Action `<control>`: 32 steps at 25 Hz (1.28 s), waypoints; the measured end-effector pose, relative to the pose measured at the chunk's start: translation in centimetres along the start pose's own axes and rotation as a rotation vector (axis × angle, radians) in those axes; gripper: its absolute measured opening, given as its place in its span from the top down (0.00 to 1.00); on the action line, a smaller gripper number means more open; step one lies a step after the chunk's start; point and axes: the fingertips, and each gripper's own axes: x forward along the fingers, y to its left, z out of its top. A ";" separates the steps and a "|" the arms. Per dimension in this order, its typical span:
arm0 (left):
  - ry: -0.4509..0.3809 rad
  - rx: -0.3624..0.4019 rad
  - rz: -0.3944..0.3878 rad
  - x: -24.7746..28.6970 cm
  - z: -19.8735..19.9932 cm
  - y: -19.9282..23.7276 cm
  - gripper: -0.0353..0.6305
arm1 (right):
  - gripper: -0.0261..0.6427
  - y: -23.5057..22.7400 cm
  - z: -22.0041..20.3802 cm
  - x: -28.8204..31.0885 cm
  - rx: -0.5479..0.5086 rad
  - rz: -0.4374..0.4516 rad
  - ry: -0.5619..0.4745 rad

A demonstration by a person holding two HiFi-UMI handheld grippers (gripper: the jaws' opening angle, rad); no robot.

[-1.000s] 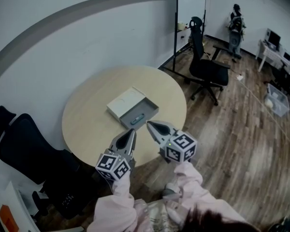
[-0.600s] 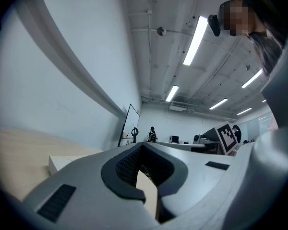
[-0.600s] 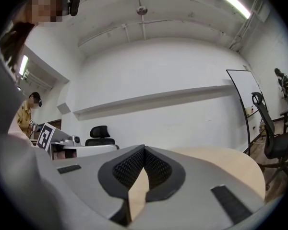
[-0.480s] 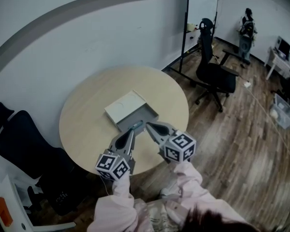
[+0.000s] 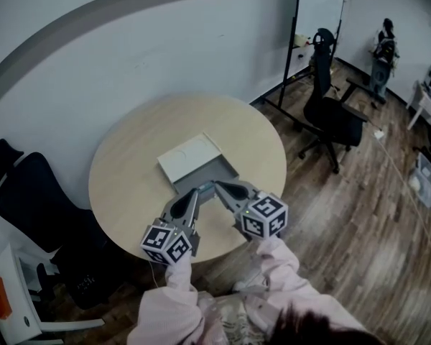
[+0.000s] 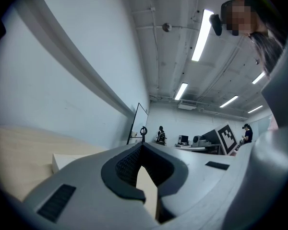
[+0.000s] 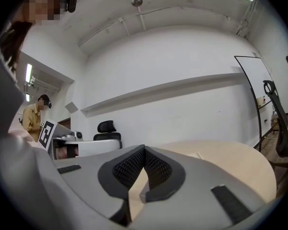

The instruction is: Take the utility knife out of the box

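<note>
Head view looks steeply down on a round wooden table (image 5: 129, 178) with a box (image 5: 189, 157) near its middle: a white cover with a grey tray (image 5: 219, 169) pulled out toward the person. A faint mark on the cover is too small to read.

The left gripper (image 5: 197, 191) and the right gripper (image 5: 217, 186) both reach to the tray's near end, their tips just beside each other. A small blue-grey sliver between those tips looks like the utility knife (image 5: 204, 187), lying in the tray. The grippers cover most of it.

Each gripper carries a cube printed with black-and-white square patterns, with no letters to read on them.

Left gripper view shows the left gripper (image 6: 141, 145) with its ribbed pads meeting at the tip and nothing clamped between them. The box's white edge (image 6: 67, 159) lies to the left.

Right gripper view shows the right gripper (image 7: 144, 148) closed in the same way, tip to tip, with bare tabletop (image 7: 221, 152) beyond.

Black office chairs (image 5: 29, 207) stand around the table, and a whiteboard (image 5: 320, 6) leans by the wall.
</note>
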 end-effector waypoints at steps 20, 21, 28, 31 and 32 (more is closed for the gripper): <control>0.067 -0.076 0.063 2.4 -3.7 2.7 0.95 | 0.96 -2.4 -3.4 3.6 0.032 0.074 0.102; 0.074 -0.080 0.063 2.6 -4.0 2.9 0.95 | 0.96 -2.6 -3.6 3.8 0.033 0.077 0.107; 0.137 -0.118 0.059 3.1 -5.8 5.0 0.95 | 0.96 -4.1 -4.5 6.2 0.080 0.085 0.156; 0.148 -0.146 0.067 3.2 -6.3 6.4 0.95 | 0.96 -4.5 -5.1 7.4 0.081 0.098 0.190; 0.151 -0.152 0.070 3.3 -6.5 6.8 0.95 | 0.96 -4.5 -5.4 7.8 0.085 0.101 0.201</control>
